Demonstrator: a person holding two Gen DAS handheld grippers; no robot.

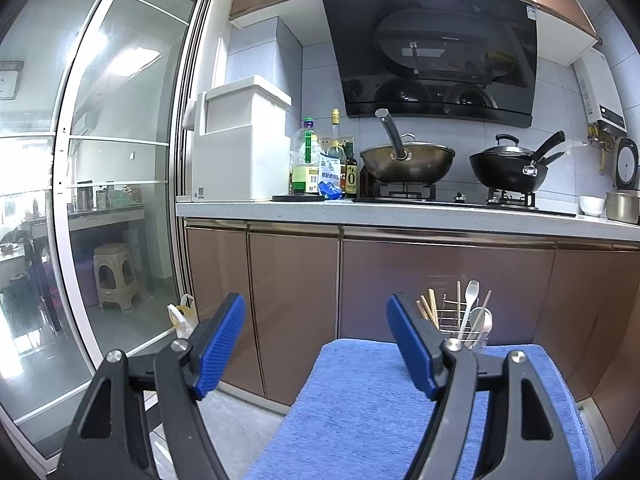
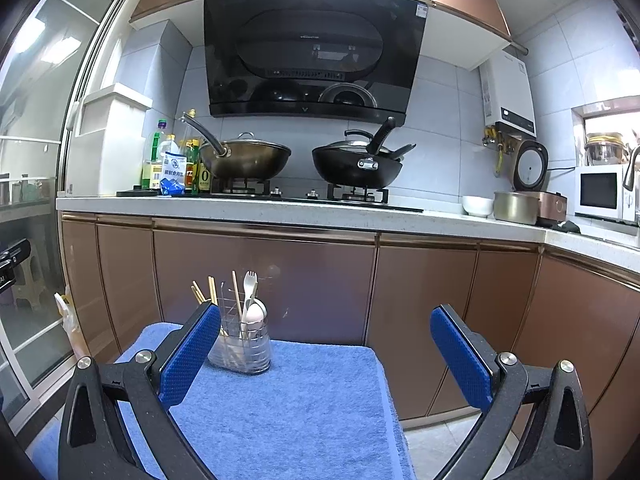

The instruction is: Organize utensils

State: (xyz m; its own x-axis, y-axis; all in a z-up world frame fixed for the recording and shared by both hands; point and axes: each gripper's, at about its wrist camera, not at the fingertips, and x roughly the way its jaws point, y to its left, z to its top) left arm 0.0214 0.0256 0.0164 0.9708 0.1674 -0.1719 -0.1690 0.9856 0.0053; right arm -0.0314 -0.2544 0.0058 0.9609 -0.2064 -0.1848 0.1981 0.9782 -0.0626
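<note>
A wire utensil holder (image 2: 240,346) stands at the far edge of a blue towel (image 2: 280,408). It holds wooden chopsticks (image 2: 211,292), a white fork (image 2: 250,282) and spoons (image 2: 255,314). The holder also shows in the left wrist view (image 1: 464,326), behind the right finger, on the same towel (image 1: 360,412). My left gripper (image 1: 316,344) is open and empty, held over the towel's left edge. My right gripper (image 2: 326,354) is open and empty above the towel, with the holder just beyond its left finger.
Brown cabinet doors (image 2: 264,280) stand right behind the towel. On the counter (image 2: 280,208) above are two woks (image 2: 248,158) on a gas hob, oil bottles (image 2: 160,160), a bowl and a rice cooker (image 2: 532,200). A glass sliding door (image 1: 100,200) is on the left.
</note>
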